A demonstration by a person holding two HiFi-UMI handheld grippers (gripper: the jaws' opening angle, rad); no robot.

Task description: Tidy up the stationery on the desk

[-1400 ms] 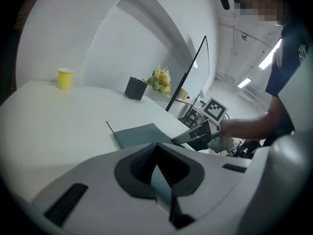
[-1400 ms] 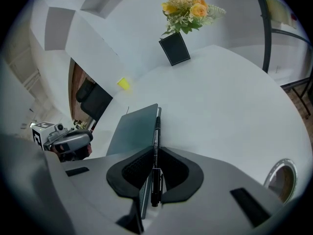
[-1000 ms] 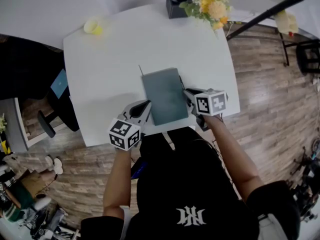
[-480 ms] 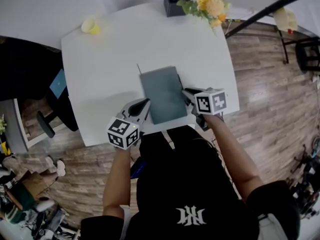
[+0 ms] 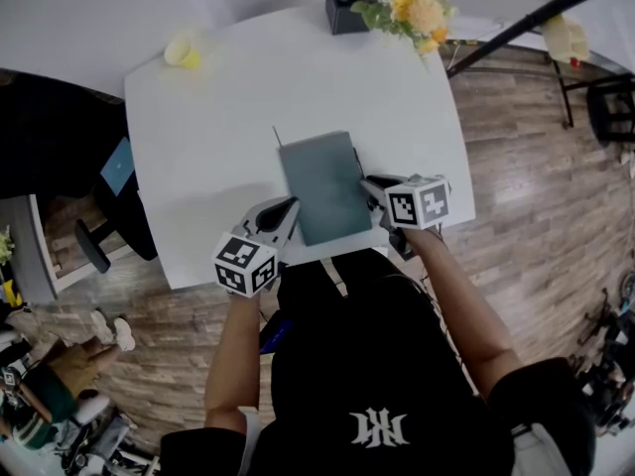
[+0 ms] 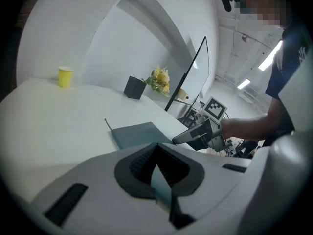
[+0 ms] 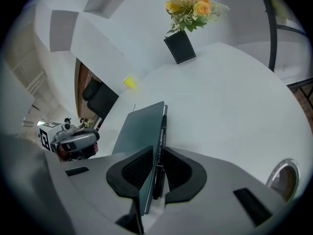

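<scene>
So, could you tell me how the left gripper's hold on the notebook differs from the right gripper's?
The left gripper pinches only the notebook's thin edge, jaws fully together; the right gripper clamps the notebook together with a black pen, jaws slightly apart. The left gripper holds the notebook's left edge, the right gripper its right edge. Both are shut on the same grey-green notebook.

Office-like room: white desk (image 5: 218,117), black office chair (image 5: 119,216) at left edge, wood-plank floor (image 5: 536,167), potted flowers (image 5: 417,3) top centre, ceiling strip lights (image 6: 276,50).
</scene>
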